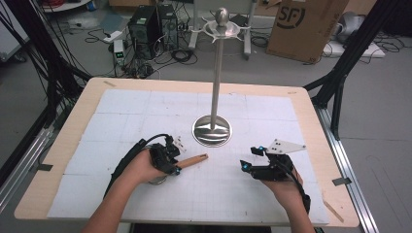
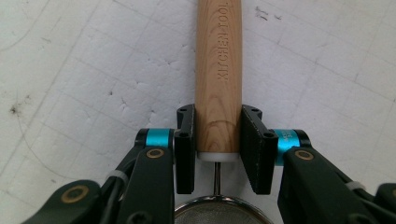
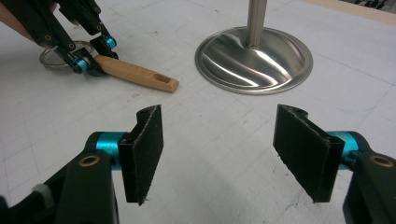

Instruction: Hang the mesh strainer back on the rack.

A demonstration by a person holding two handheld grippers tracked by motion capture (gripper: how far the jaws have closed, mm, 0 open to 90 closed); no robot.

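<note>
A small metal strainer [image 2: 219, 212] with a wooden handle [image 2: 218, 70] stamped "KITCHEN TOOL" lies on the white gridded mat [image 1: 126, 121]. My left gripper [image 2: 218, 114] is shut on the handle [image 1: 193, 160] near its strainer end, one pad on each side. In the right gripper view the handle [image 3: 135, 74] points right, with a slot at its free end, and the left gripper [image 3: 91, 58] sits over the mesh ring [image 3: 56, 58]. My right gripper [image 3: 219, 140] is open and holds nothing, low over the mat at front right [image 1: 248, 158].
A tall steel stand with a round base [image 1: 212, 131] rises from the middle of the mat, with hooks and a knob at its top [image 1: 222, 22]. Its base [image 3: 254, 58] lies just ahead of the right gripper. Beyond the table stand computer towers [image 1: 145, 24] and a cardboard box [image 1: 303, 26].
</note>
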